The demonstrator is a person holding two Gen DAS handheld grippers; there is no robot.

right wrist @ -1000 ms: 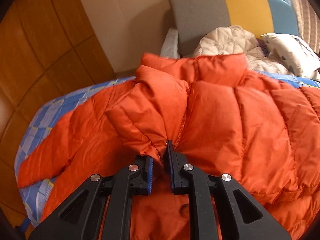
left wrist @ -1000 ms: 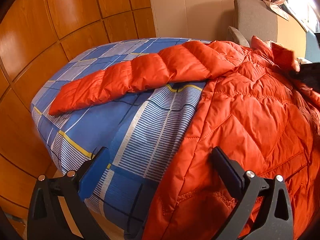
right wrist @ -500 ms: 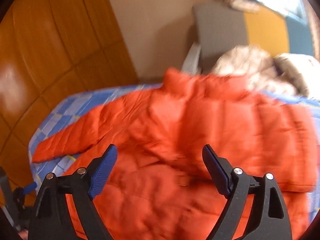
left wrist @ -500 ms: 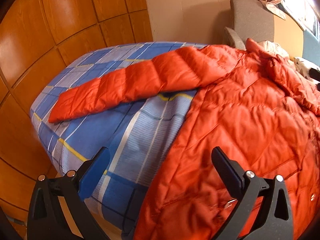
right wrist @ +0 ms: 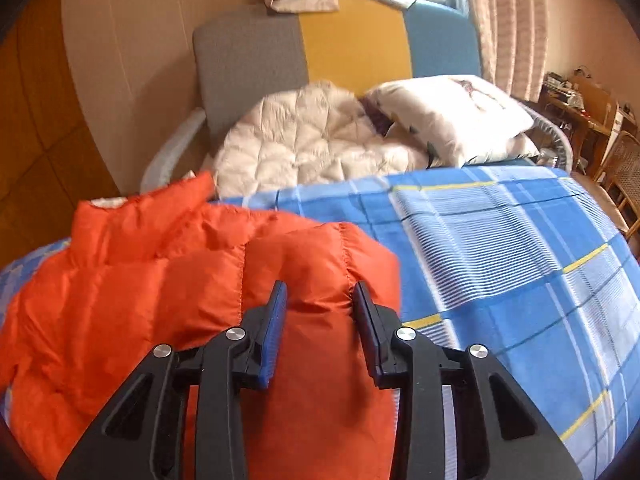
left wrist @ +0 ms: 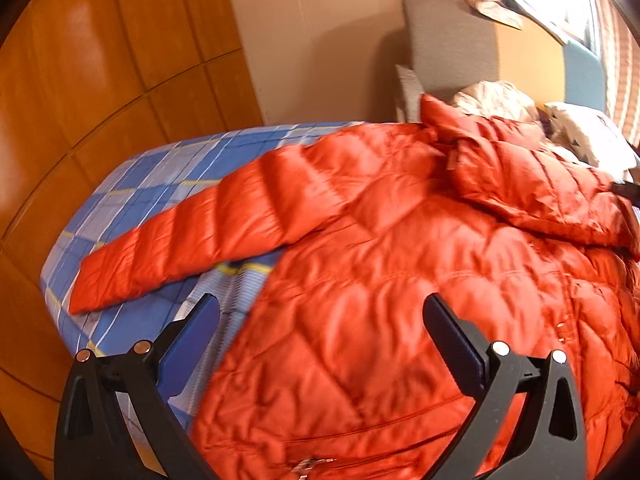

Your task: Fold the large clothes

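Observation:
An orange puffer jacket [left wrist: 400,280] lies spread on a blue plaid bed sheet [left wrist: 160,172]. One sleeve [left wrist: 208,232] stretches out to the left; the other sleeve [left wrist: 540,192] lies folded across the chest. My left gripper [left wrist: 320,304] hovers open over the jacket's lower left side, with nothing gripped. In the right wrist view, my right gripper [right wrist: 320,292] is closing on a puffy fold at the right edge of the jacket [right wrist: 160,300]. The fabric bulges between the pads and creases against both.
A cream quilted garment [right wrist: 312,136] and a pillow [right wrist: 452,116] lie at the head of the bed, below a grey, yellow and blue headboard [right wrist: 352,48]. Wooden panels [left wrist: 100,80] stand along the left. Bare sheet [right wrist: 500,260] lies right of the jacket. Wooden furniture [right wrist: 592,120] is far right.
The right gripper let go of the sleeve cuff on the chest, opened wide, swung right and now closes on the jacket's right edge. The left gripper rose and shifted, still open.

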